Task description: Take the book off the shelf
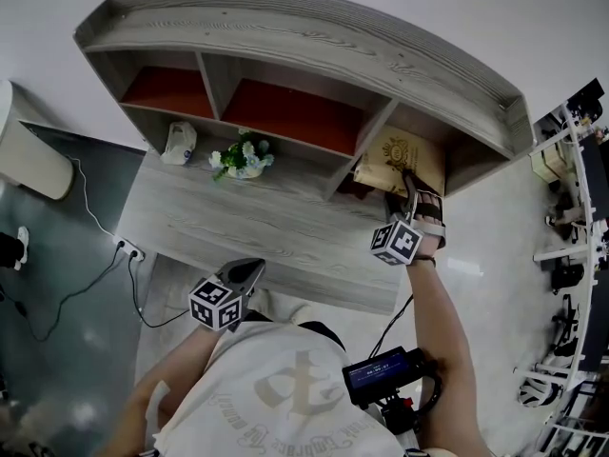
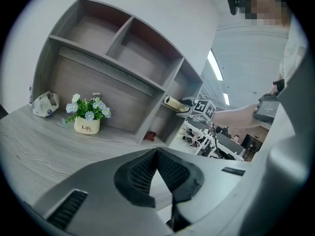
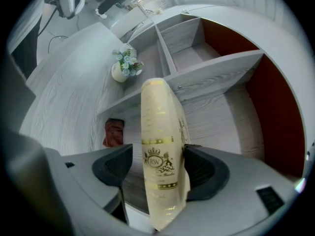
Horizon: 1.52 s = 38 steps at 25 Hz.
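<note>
A cream book (image 1: pixel 400 160) with gold print stands tilted in the right-hand lower compartment of the grey wooden shelf (image 1: pixel 314 46), its spine facing outward. My right gripper (image 1: pixel 404 193) reaches into that compartment. In the right gripper view the book (image 3: pixel 160 146) stands between the jaws of the right gripper (image 3: pixel 157 163). The right pad lies against its cover, while a gap shows at the left pad, so the jaws are open around it. My left gripper (image 1: pixel 255 267) hangs shut and empty at the desk's front edge, with its pad tips (image 2: pixel 157 151) meeting.
A small pot of flowers (image 1: pixel 240 160) and a white object (image 1: pixel 179 143) sit on the desk (image 1: pixel 238 227) under the shelf. A small red thing (image 3: pixel 113 132) lies on the compartment floor beside the book. Cables and a socket strip (image 1: pixel 128 249) lie on the floor at the left.
</note>
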Motion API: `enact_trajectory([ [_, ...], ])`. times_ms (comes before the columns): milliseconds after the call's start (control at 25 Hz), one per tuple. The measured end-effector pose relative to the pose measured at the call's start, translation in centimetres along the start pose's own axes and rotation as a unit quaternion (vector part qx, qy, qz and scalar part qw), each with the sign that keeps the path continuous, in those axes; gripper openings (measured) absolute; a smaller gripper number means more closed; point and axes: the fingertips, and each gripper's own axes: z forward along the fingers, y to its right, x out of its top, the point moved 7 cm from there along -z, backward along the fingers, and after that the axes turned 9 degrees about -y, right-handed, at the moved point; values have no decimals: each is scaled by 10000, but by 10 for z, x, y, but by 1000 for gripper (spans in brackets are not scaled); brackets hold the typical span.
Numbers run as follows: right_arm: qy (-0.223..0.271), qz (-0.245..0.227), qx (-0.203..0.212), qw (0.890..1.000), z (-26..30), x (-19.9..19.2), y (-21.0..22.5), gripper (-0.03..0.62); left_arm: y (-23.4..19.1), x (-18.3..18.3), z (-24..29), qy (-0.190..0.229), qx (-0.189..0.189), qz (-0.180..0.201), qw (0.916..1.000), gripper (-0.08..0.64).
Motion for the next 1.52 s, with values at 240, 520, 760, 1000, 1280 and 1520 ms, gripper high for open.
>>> enact_trajectory([
  [240, 84, -104, -239, 9996, -4, 1, 4, 255, -1, -1, -1, 20, 13, -27, 10000, 7],
  [520, 310, -280, -559, 9976, -26, 7, 14, 215, -2, -1, 0, -23, -38, -20, 10000, 6],
  [760, 323, -283, -598, 9973, -41, 2, 8, 209, 2, 1, 3, -46, -153, 61, 9999, 6],
  [1000, 407, -348, -616, 9967, -66, -3, 5, 207, 8, 1, 6, -108, -292, 139, 9994, 6],
  [1280, 492, -311, -686, 9959, -99, -12, 0, 206, 18, -1, 15, -266, -494, 255, 9981, 6],
  [1520, 603, -267, -617, 9959, -124, -18, -13, 206, 28, 0, 27, -384, -712, 389, 9960, 6],
])
